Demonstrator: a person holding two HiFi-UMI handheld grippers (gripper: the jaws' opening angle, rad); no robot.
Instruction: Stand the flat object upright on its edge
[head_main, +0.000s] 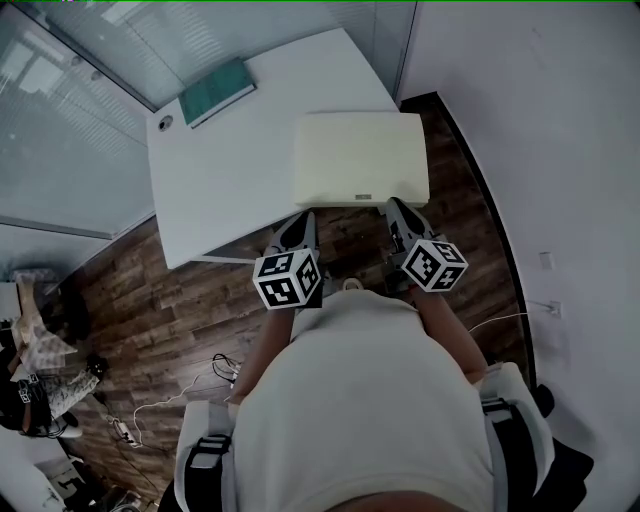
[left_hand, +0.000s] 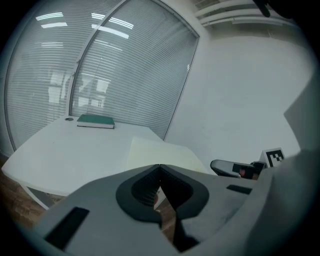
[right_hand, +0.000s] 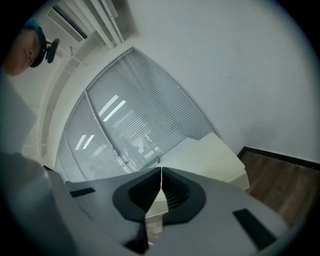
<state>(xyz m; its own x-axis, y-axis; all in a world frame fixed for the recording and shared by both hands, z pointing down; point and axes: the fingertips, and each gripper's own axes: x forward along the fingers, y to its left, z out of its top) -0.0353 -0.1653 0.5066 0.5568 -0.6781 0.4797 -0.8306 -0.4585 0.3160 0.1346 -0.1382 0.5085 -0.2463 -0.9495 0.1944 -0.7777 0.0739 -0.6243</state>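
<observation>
Board (head_main: 360, 158) lies flat on the near right corner of the white table (head_main: 220, 180), with its wide face up. Its right side seems to reach a little past the table's right edge. It is cream in colour.

At the far left corner of the table a green book (head_main: 216, 92) lies flat, well apart from the board. In the left gripper view the book (left_hand: 95, 121) is far back on the table (left_hand: 65, 150), and the board (left_hand: 160, 150) is in front, just beyond the jaws.

The left gripper (head_main: 300, 220) is held just in front of the board's near edge, close to its near left corner, over the wooden floor (head_main: 190, 300). Its jaws are pressed together at the tips and nothing is between them (left_hand: 159, 166). Whether the tips touch the board's edge, I cannot tell.

The right gripper (head_main: 397, 210) is near the same edge, close to the near right corner of the board. Its jaws are also pressed together and empty (right_hand: 161, 170). In its view the board (right_hand: 210, 155) is ahead and a little to the right of the tips. It is tilted in that view because the gripper is rolled. Neither gripper holds the board.
</observation>
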